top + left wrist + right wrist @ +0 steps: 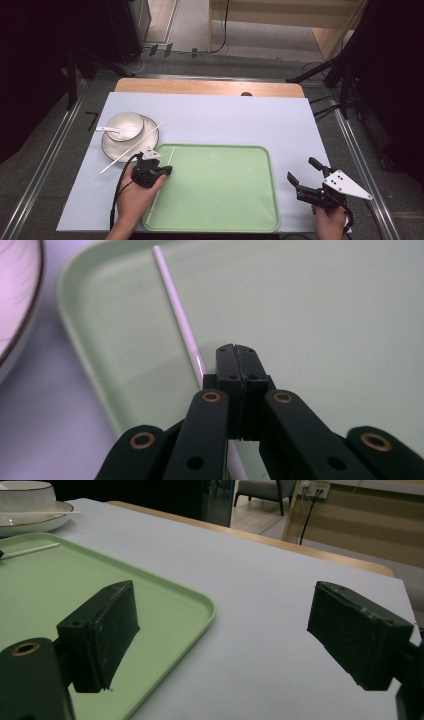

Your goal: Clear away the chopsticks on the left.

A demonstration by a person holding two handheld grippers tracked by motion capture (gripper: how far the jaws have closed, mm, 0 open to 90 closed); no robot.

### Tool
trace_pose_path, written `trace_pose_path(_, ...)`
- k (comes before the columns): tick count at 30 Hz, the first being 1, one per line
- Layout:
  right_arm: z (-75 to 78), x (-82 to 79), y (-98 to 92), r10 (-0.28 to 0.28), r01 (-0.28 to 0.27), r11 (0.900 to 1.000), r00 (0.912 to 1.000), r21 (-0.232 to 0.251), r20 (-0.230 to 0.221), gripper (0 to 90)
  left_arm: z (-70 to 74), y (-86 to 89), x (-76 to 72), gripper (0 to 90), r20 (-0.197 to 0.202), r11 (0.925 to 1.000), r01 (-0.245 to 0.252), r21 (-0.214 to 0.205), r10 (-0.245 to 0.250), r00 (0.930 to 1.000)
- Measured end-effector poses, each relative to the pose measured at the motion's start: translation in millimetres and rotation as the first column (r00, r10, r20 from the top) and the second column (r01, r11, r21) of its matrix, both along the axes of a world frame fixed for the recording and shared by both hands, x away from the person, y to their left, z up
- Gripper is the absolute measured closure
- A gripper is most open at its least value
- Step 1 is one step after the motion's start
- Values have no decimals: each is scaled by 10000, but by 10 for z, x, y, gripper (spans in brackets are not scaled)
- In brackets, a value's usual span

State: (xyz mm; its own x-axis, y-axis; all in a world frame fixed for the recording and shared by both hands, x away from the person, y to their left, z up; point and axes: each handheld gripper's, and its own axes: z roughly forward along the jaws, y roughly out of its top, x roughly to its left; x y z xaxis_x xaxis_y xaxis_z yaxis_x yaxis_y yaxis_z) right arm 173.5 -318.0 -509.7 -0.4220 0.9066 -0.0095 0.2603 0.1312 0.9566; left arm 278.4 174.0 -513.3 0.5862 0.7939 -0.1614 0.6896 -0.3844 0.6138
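A white chopstick point(171, 154) lies along the left side of the green tray point(220, 185). My left gripper point(167, 170) hovers over that side of the tray, and a hand holds it. In the left gripper view the jaws point(235, 352) are pressed together with nothing between them. The chopstick point(177, 307) runs just to their left and passes beneath the gripper. My right gripper point(302, 169) sits right of the tray near the table's front edge. Its jaws point(225, 600) stand wide open and empty above the pale cloth.
At the left, a white bowl point(125, 126) holding a spoon point(111, 131) stands on a plate point(114, 147). A second white chopstick point(132, 147) rests slanted across the plate's rim. The pale cloth point(240, 120) covers the table, with a wooden strip at the far edge.
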Motion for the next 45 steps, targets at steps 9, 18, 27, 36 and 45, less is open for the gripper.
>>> trace_pose_path(9, 5, -5, -16, -51, 51, 10000, 10000, 56, 17, 131, 6, 193, -37, 900, -109, 9996, -208, -215, 206, 9997)
trace_pose_path(18, 1, 0, -7, 3, -3, 10000, 10000, 34, 14, 130, -2, 152, -50, 900, -88, 9998, -21, -179, 20, 10000)
trace_pose_path(27, -6, 9, -6, -9, 10, 10000, 10000, 51, -29, 130, 34, 186, -35, 878, 28, 9993, 92, -362, -91, 10000)
trace_pose_path(36, -4, 6, -12, -15, 15, 10000, 10000, 31, -14, 130, 296, 467, 6, 634, 765, 9951, 272, -951, -199, 9969)
trace_pose_path(45, -5, 13, -6, -54, 54, 10000, 10000, -21, -22, 131, 508, 878, 140, 507, 1446, 9961, -351, -810, 466, 9884)
